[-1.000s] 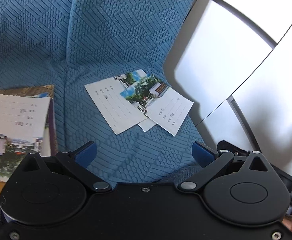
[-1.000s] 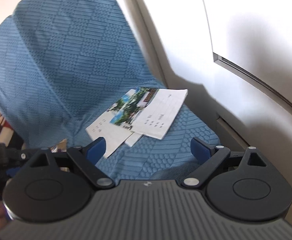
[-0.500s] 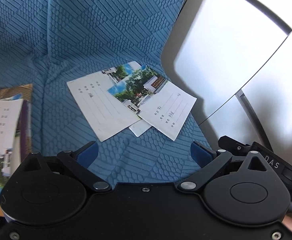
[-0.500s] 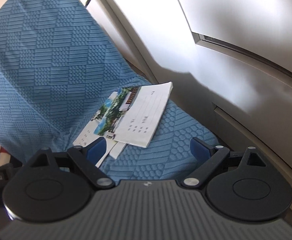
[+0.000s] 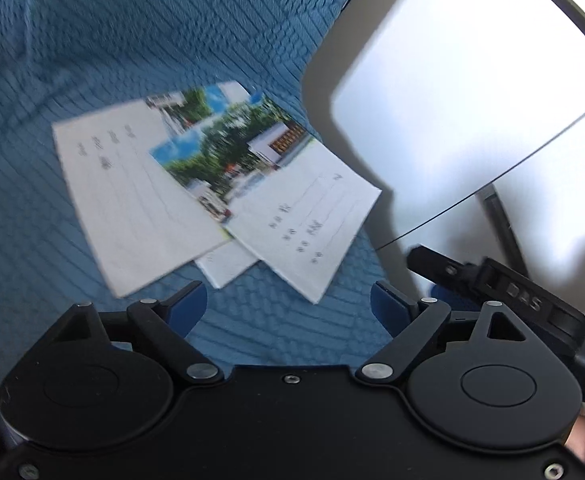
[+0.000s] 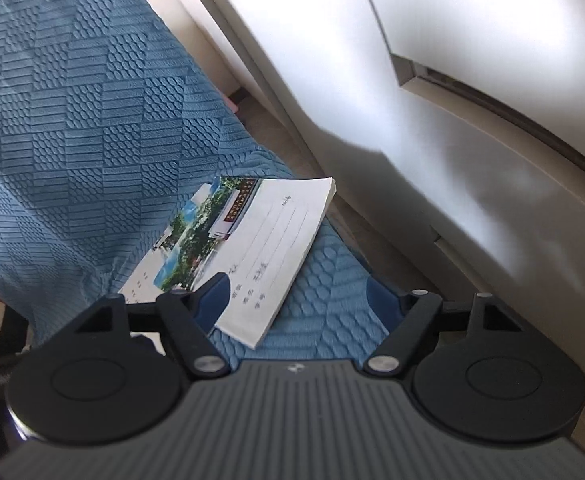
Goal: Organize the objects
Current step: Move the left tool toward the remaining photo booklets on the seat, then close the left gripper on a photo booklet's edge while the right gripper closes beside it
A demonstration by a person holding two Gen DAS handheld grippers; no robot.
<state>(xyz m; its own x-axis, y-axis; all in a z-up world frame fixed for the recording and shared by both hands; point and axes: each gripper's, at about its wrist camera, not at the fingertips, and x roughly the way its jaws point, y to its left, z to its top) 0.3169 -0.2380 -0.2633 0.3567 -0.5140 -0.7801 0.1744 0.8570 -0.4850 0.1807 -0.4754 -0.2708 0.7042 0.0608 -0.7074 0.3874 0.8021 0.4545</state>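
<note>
Blue textured cover (image 5: 132, 40), white cabinet (image 6: 472, 160)

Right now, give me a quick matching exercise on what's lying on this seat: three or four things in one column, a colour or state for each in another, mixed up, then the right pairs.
Things:
1. top booklet
2. seat cover
3. left gripper
4. wall panel

States:
A. textured blue fabric
B. open, holding nothing
C. plain pale surface
D. photo cover, lying across another booklet

Pairs: 1-D, 2-A, 3-B, 4-C
</note>
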